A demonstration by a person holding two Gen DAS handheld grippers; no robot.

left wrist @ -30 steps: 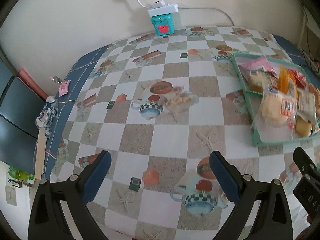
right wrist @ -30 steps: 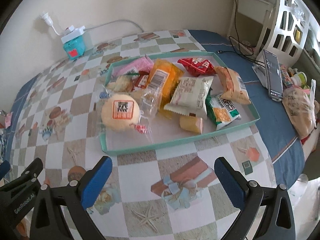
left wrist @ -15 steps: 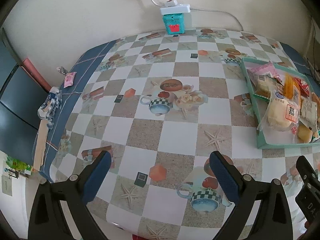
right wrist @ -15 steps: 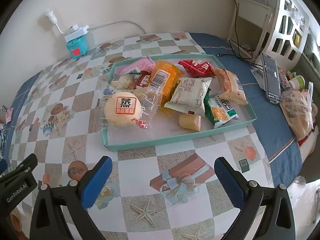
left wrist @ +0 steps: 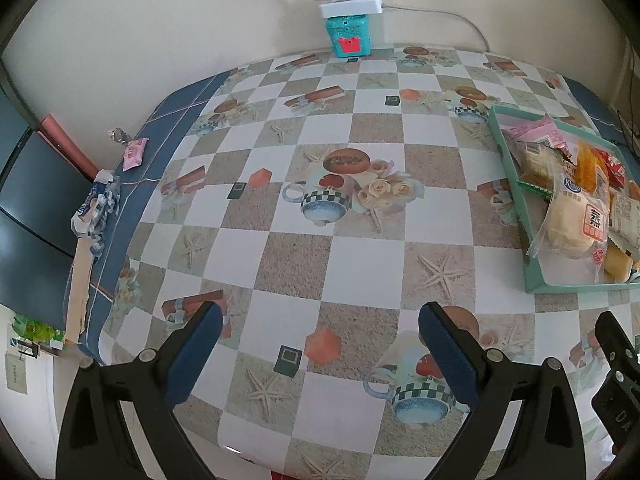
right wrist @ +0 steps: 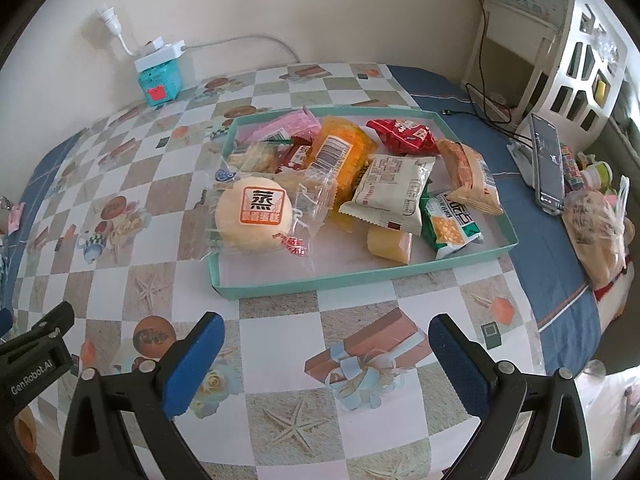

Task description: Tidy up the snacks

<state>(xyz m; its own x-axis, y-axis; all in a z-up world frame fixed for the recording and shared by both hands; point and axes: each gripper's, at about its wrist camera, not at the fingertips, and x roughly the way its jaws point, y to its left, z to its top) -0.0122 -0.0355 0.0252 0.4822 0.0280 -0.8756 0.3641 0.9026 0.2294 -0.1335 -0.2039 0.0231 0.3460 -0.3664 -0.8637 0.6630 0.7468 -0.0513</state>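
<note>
A teal tray (right wrist: pixel 360 276) on the checked tablecloth holds several wrapped snacks: a round yellow bun (right wrist: pixel 254 218) at its left, an orange pack (right wrist: pixel 340 156), a red pack (right wrist: pixel 402 136), a white pack (right wrist: pixel 392 192), a green pack (right wrist: pixel 452 222) and a pink pack (right wrist: pixel 288 124). The tray also shows at the right of the left wrist view (left wrist: pixel 536 276). My right gripper (right wrist: pixel 324 360) is open and empty, just in front of the tray. My left gripper (left wrist: pixel 320 352) is open and empty over bare tablecloth, left of the tray.
A teal box with a white power strip (left wrist: pixel 350 28) stands at the back wall. A small pink packet (left wrist: pixel 134 152) and a crumpled wrapper (left wrist: pixel 96 208) lie at the table's left edge. A phone on a stand (right wrist: pixel 546 164) and a plastic bag (right wrist: pixel 596 228) sit right of the tray.
Both grippers have drawn back from the table and stayed open. The tray now sits farther off in both views. Nothing on the table has moved.
</note>
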